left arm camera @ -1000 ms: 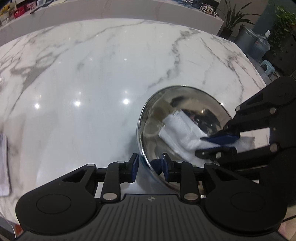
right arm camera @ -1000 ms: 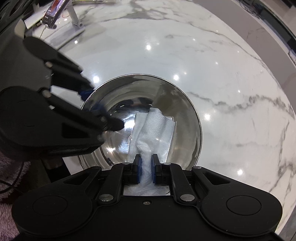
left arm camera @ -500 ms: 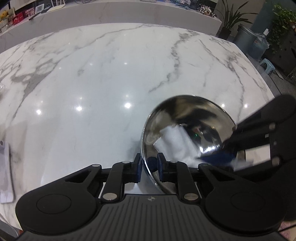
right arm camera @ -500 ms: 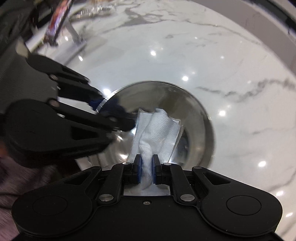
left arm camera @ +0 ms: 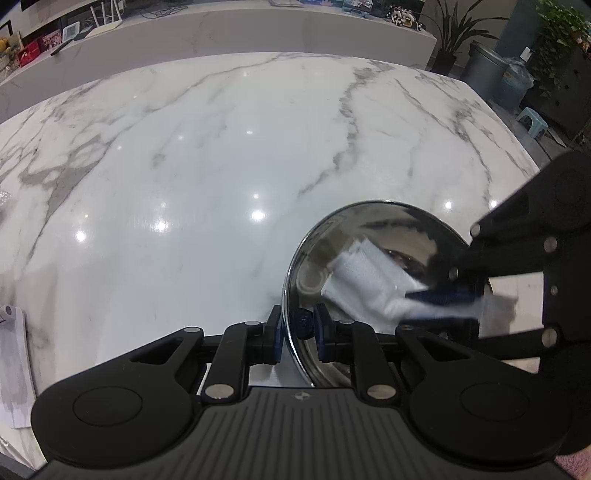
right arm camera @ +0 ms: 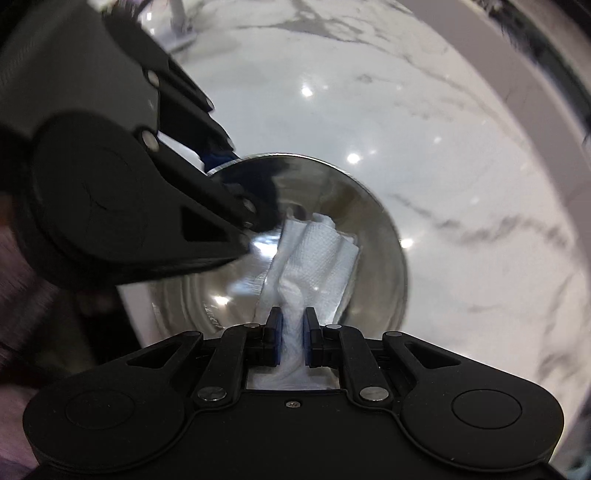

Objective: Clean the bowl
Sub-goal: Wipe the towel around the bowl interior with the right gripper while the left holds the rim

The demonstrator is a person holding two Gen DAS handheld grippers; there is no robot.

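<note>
A shiny steel bowl (left arm camera: 388, 221) sits on the white marble counter (left arm camera: 221, 166), low and right in the left wrist view. My left gripper (left arm camera: 299, 332) is shut on the bowl's near rim, one blue pad outside and one inside. A folded white paper towel (left arm camera: 362, 280) lies against the bowl's inner wall. My right gripper (left arm camera: 443, 295) reaches in from the right. In the right wrist view, my right gripper (right arm camera: 293, 325) is shut on the crumpled end of the paper towel (right arm camera: 317, 251) inside the bowl (right arm camera: 373, 229). The left gripper (right arm camera: 236, 184) straddles the rim at upper left.
A white sheet (left arm camera: 11, 362) lies at the counter's left edge. Behind the counter runs a long white ledge (left arm camera: 258, 29). Past the far right corner stand a grey bin (left arm camera: 484, 70), potted plants and a small stool (left arm camera: 532, 118).
The left gripper's jaws narrowed onto the bowl's rim. The right gripper rolled and slid the towel across the inside of the bowl. The bowl now sits lower and further right in the left wrist view.
</note>
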